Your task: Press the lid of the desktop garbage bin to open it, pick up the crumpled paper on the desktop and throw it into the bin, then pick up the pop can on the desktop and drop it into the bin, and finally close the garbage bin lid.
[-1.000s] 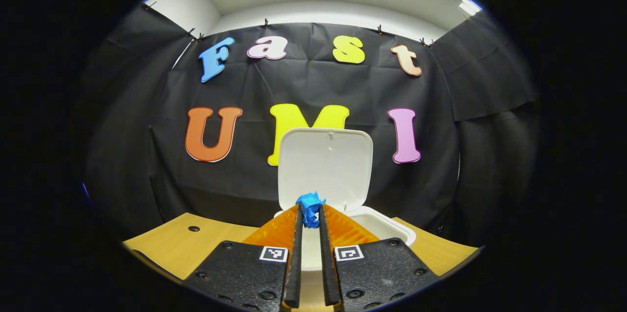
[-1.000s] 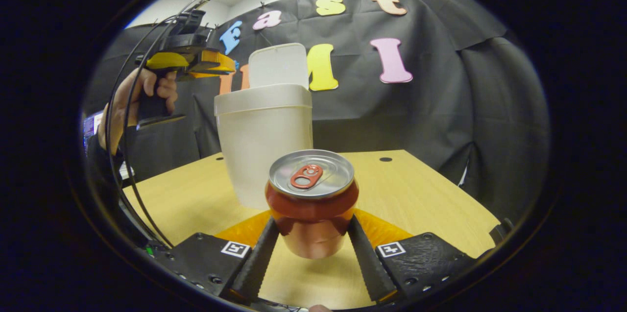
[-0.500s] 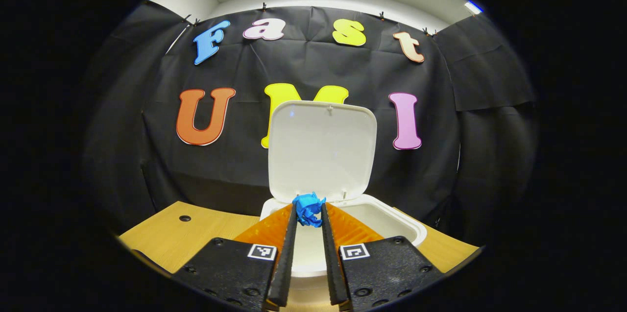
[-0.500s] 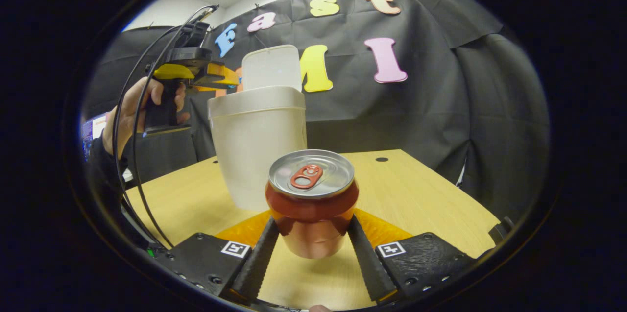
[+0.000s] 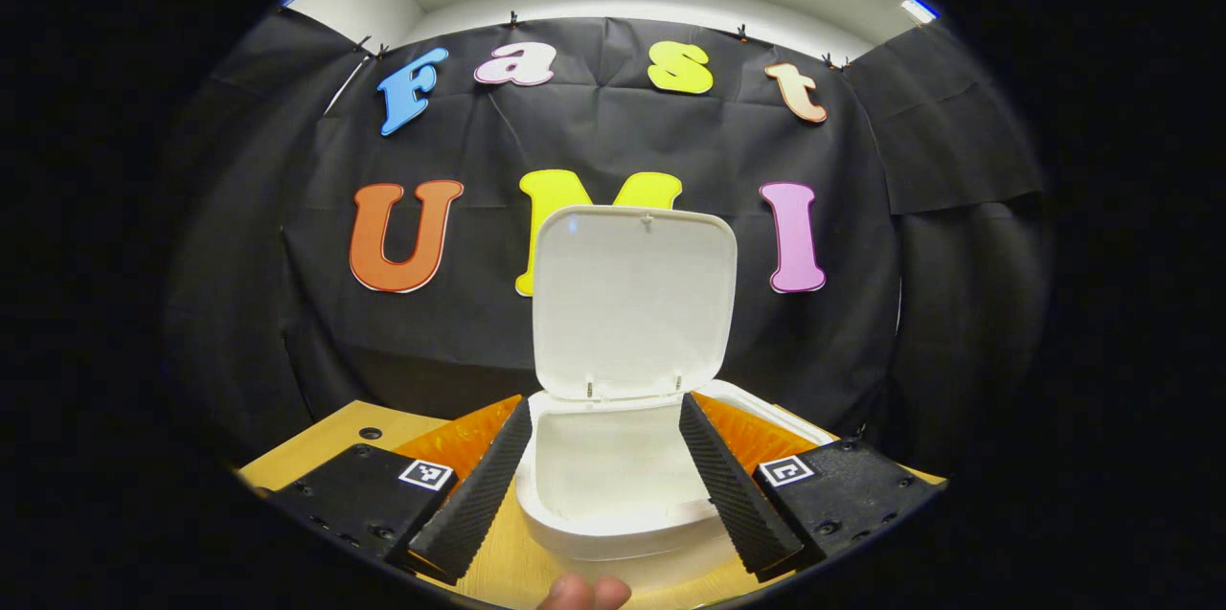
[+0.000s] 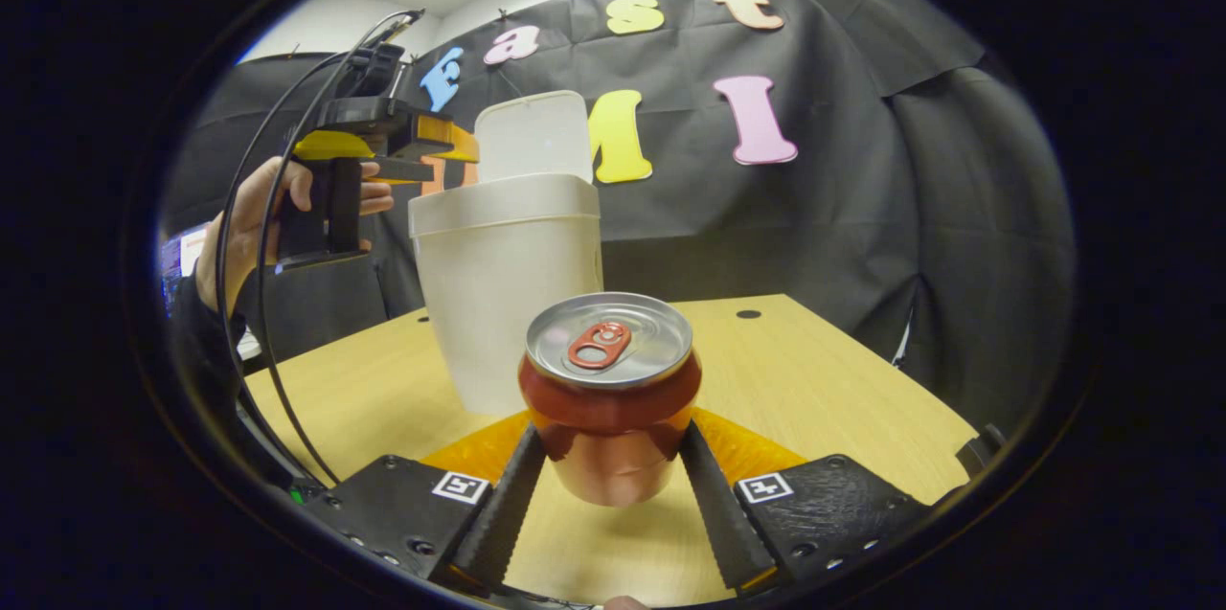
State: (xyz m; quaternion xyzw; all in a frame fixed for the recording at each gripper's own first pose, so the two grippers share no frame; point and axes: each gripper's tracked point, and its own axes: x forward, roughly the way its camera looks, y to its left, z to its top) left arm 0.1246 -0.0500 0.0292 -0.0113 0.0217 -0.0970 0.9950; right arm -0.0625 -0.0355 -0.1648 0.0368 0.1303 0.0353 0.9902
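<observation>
Biggest thing here is the light wooden counter (image 6: 824, 380), running across the lower half of the right gripper view and peeking out at the lower left of the left gripper view. On it stands the white plastic desktop garbage bin (image 6: 508, 294), just left of centre in the right gripper view, with its white hinged lid (image 5: 634, 299) flipped up and standing upright at the back. In the left gripper view you look straight down into the open bin at bottom centre, and the inside wall I can see is plain white; can't spot the crumpled paper in there, the bottom is hidden.

The left tongs (image 5: 599, 485) are spread wide apart with nothing between them, hanging right over the bin's opening, one finger on each side of it. In the right gripper view the same tool sits at the upper left, next to the bin's rim, held by a person's hand (image 6: 244, 227) in a dark sleeve, with black cables looping down from it.

The shiny red pop can with a silver top and red pull tab (image 6: 609, 399) sits upright at lower centre of the right gripper view, pinched between the right tongs (image 6: 613, 466), both fingers pressed against its sides. It looks lifted a bit off the counter.
</observation>
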